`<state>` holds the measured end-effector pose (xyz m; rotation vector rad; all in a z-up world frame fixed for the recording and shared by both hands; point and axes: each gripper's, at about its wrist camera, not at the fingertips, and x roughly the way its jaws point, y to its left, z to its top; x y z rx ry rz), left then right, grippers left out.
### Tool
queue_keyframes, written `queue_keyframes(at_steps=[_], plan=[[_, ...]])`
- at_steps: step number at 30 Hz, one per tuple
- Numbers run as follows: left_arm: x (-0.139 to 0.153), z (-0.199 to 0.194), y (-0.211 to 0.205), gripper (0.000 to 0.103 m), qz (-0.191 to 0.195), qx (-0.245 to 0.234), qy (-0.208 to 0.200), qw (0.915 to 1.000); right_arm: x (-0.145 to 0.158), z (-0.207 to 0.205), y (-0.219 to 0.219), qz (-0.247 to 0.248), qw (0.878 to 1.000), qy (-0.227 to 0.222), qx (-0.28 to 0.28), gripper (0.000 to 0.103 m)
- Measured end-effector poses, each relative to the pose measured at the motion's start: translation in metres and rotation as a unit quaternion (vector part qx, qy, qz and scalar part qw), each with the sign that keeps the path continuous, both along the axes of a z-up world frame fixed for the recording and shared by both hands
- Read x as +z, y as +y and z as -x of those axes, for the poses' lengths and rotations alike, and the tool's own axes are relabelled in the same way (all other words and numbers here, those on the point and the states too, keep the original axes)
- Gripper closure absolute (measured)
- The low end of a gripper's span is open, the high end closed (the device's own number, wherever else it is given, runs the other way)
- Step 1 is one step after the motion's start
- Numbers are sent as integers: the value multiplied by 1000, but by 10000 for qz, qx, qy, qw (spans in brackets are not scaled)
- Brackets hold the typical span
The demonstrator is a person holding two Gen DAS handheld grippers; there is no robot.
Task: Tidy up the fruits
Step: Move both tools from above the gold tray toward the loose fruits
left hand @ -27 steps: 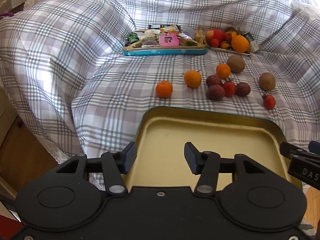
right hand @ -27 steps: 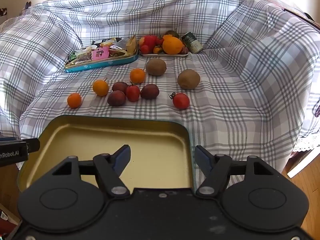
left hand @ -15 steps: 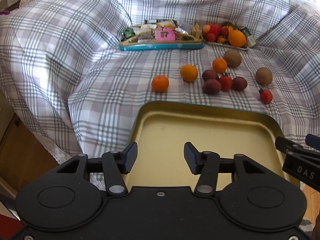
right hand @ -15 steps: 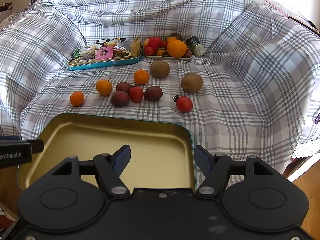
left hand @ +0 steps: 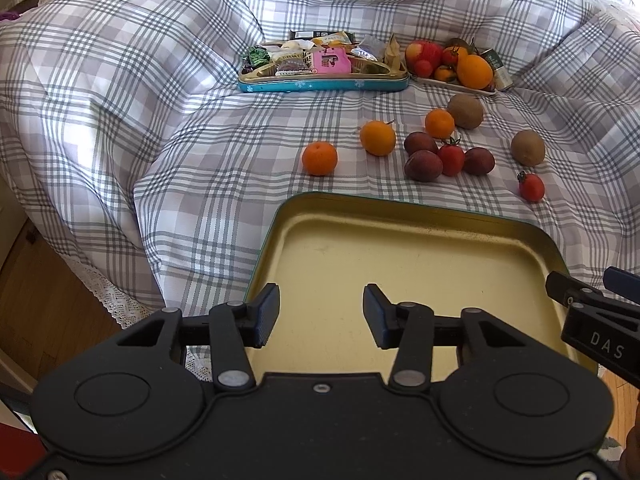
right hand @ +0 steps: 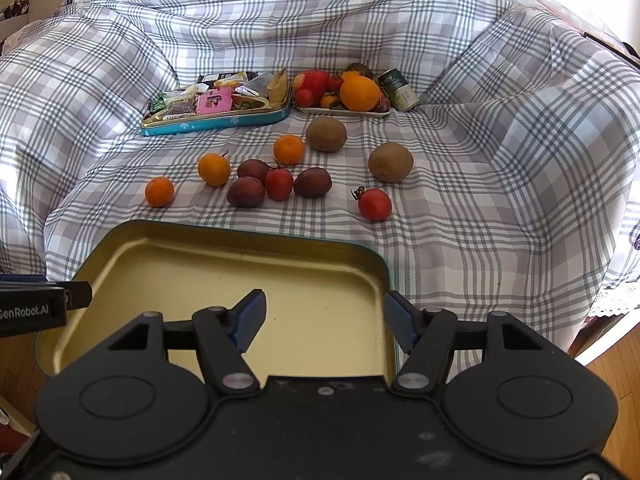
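I am holding my left gripper (left hand: pixel 320 316) with its jaws standing wide apart and gripping nothing, over the left part of the gold-lined tin tray (left hand: pixel 400 256). My right gripper (right hand: pixel 324 318) is likewise gaping wide and empty, straddling the tray's (right hand: pixel 224 264) right rim. The tray is sitting at the near edge of the plaid blanket (left hand: pixel 168 120). Loose fruit is lying beyond it: 3 mandarins (left hand: pixel 319 158), 3 dark plums (left hand: pixel 423 165) clustering around 1 tomato (left hand: pixel 451 159), 2 kiwis (left hand: pixel 527 147) and 1 more tomato (left hand: pixel 531 187) apart at right. Further back, a blue tin of snacks (left hand: pixel 322 65) is resting beside a white dish of fruit (left hand: pixel 456 65) (a green can (right hand: pixel 404 95) is touching the dish's right end).
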<state>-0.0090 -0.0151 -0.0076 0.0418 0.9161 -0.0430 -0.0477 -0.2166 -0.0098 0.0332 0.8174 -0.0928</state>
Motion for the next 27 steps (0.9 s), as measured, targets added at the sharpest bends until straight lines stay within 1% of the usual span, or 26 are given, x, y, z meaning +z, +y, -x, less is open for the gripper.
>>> queue_keyframes(at_steps=[4, 8, 12, 17, 21, 24, 27], plan=[[0, 0, 0, 49, -6, -6, -1, 10000, 1, 0, 0, 32, 10000, -75, -18, 36], [0, 0, 0, 49, -5, 0, 0, 10000, 5, 0, 4, 263, 9993, -257, -33, 36], [-1, 0, 0, 49, -4, 13, 6, 10000, 6, -1, 8, 414, 9988, -280, 11, 36], [-1, -1, 0, 49, -14, 38, 24, 10000, 4, -4, 5, 259, 9996, -116, 70, 36], [-1, -2, 0, 49, -11, 48, 48, 10000, 4, -4, 4, 161, 9998, -137, 28, 36], [-1, -2, 0, 49, -10, 47, 42, 10000, 2, -4, 6, 162, 9998, -117, 60, 36], [-1, -2, 1, 49, -4, 55, 52, 10000, 3, -5, 8, 222, 9996, -114, 95, 40]])
